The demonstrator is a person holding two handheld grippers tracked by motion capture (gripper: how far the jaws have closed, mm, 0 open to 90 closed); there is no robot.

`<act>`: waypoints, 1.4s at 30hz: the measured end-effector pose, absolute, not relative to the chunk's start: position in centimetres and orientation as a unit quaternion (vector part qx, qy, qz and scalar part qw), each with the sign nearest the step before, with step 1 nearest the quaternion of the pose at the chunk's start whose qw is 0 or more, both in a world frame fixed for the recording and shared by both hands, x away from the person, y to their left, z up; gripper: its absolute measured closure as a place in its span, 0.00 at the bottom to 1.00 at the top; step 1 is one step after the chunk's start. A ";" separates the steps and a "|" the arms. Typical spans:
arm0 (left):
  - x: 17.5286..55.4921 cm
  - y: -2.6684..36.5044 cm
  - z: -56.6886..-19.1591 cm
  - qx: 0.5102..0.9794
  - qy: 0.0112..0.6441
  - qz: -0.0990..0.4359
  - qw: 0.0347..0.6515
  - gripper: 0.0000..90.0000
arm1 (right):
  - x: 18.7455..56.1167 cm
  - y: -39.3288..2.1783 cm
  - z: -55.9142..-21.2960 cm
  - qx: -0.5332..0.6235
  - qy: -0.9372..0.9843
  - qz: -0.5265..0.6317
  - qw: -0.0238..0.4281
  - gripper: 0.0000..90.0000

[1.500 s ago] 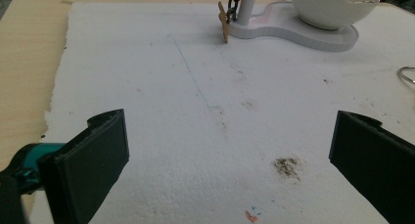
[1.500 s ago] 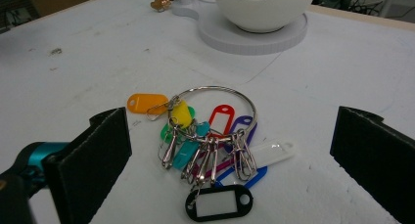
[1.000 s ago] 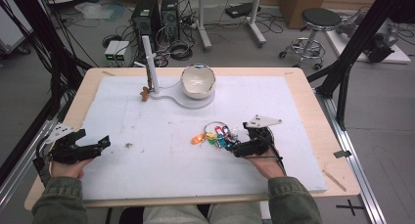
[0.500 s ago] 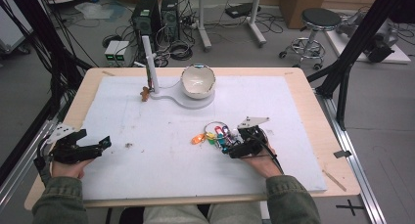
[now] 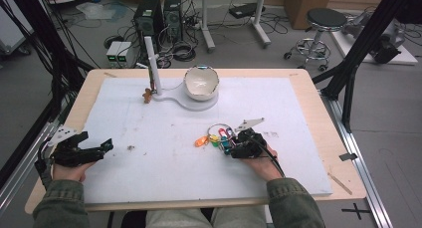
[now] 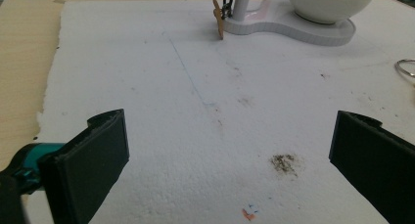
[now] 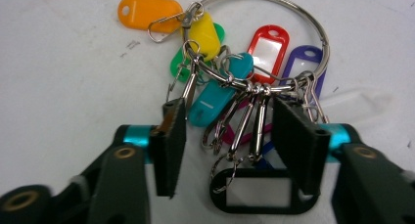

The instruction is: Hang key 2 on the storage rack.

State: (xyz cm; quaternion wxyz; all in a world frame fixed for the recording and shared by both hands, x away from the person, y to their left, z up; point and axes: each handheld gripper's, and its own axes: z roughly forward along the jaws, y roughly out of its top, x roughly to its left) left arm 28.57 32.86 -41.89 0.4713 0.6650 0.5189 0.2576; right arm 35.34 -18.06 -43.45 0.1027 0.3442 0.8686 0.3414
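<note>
On the white foam mat (image 5: 164,138) that covers the wooden table (image 5: 318,113), a large metal key ring (image 7: 274,18) lies right of the middle, strung with snap hooks and coloured plastic key tags: an orange tag (image 7: 147,10), a yellow tag (image 7: 205,34), a green one half hidden under it, a teal tag (image 7: 220,92), a red tag (image 7: 268,47), a purple tag (image 7: 301,62) and a black tag (image 7: 257,192) nearest the camera. The right gripper (image 5: 230,144) lies low over the near side of this bunch, held in the person's right hand (image 5: 261,163). Its jaws have just been closing and now stand part-way in, one on each side of the cluster of snap hooks and tags; in the right gripper view the left pad sits right against a hook, while a gap shows between the right pad and the nearest hooks, so it cannot be told that the pads press on anything. The left gripper (image 5: 102,147) rests well apart near the left edge of the mat, in the left hand (image 5: 72,171), its jaws spread wide with only bare mat between them. At the far side of the mat stands a white stand (image 5: 164,91) with an upright post, a white bowl (image 5: 201,82) on its base, and a small brown figure (image 5: 147,95) hanging beside the post.
</note>
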 end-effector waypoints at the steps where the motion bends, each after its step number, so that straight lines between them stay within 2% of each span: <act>1: 28.6 32.9 -41.9 0.665 0.519 0.258 0.471 0.02 | 35.4 -18.0 -43.4 0.349 0.868 0.339 0.102 0.60; 2: 28.6 32.9 -41.9 0.665 0.519 0.257 0.471 0.02 | 35.5 -17.9 -43.4 0.353 0.868 0.336 0.100 0.64; 4: 28.6 32.9 -41.9 0.665 0.519 0.257 0.471 0.02 | 35.5 -17.8 -43.3 0.360 0.866 0.332 0.098 0.83; 5: 28.6 32.9 -41.9 0.665 0.519 0.257 0.472 0.02 | 35.5 -17.8 -43.1 0.363 0.864 0.335 0.098 0.88; 33: 28.6 33.0 -41.9 0.662 0.514 0.253 0.483 0.02 | 34.8 -18.2 -40.9 0.373 0.845 0.367 0.111 0.90; 42: 28.6 33.2 -41.8 0.654 0.515 0.255 0.492 0.02 | 34.9 -18.7 -39.3 0.376 0.829 0.404 0.096 0.90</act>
